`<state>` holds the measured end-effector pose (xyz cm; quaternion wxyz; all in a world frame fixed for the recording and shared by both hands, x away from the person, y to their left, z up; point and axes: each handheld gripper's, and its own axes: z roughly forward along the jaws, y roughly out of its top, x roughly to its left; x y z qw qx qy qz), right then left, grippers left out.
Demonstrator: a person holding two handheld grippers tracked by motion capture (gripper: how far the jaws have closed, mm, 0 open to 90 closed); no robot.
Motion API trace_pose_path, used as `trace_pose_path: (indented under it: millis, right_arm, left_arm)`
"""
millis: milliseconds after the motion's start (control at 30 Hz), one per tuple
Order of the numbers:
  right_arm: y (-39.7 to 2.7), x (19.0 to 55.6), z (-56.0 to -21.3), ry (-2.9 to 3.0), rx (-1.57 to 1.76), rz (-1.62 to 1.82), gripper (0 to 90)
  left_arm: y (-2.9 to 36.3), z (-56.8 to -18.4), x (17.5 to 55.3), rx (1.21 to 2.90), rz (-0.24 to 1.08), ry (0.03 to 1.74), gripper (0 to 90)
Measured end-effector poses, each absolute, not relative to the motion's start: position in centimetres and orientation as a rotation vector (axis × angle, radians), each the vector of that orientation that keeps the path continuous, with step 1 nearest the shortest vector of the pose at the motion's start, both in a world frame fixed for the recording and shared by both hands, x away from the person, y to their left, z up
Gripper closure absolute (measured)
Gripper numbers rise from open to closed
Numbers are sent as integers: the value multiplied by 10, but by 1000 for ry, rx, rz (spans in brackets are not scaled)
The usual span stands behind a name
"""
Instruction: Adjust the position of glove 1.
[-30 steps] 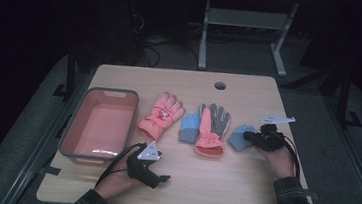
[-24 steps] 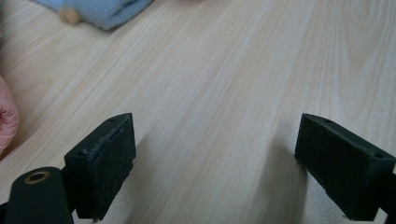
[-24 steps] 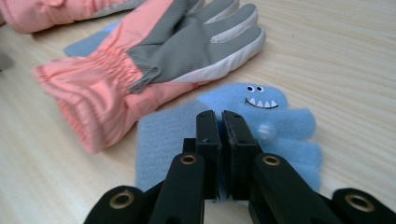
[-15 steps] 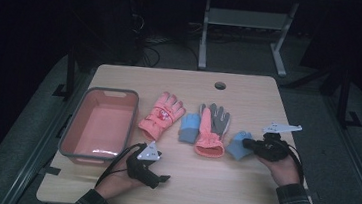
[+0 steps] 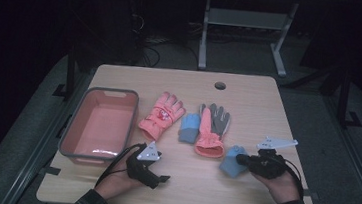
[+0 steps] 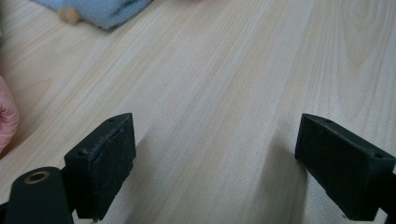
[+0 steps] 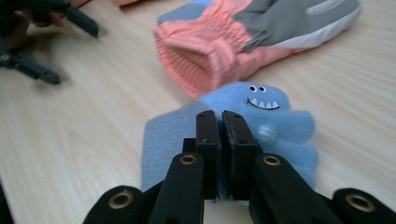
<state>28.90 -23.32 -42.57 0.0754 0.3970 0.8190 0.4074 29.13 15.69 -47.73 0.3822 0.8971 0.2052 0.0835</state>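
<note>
The blue fleece mitten (image 7: 275, 126) is pinched by the right gripper (image 7: 221, 122) near the table's (image 5: 240, 198) right edge, while the left gripper (image 6: 215, 154) is held wide open, empty.

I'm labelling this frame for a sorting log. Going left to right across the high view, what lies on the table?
Pink tray → left gripper → pink glove → small blue mitten → grey and pink glove → blue monster mitten → right gripper, shut on that mitten.

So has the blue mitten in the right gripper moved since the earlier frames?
Yes. The blue mitten has slid toward the table's near edge, away from the grey-and-pink glove.
</note>
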Motion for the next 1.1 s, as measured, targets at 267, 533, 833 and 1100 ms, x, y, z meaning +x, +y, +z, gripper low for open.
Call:
trace_pose_path:
  millis: [267, 533, 833, 1100]
  right_arm:
    - [-216, 277, -428, 2531, 1139, 1215, 854]
    - [-190, 270, -429, 2607, 1046, 1243, 854]
    - [-158, 273, -436, 2682, 961, 1280, 853]
    - [-138, 276, -443, 2730, 912, 1258, 766]
  left_arm:
    - [157, -478, 292, 2287, 214, 521, 118]
    - [157, -478, 292, 2288, 214, 521, 118]
    - [157, -477, 291, 2286, 212, 527, 118]
    - [157, -477, 291, 2285, 211, 524, 118]
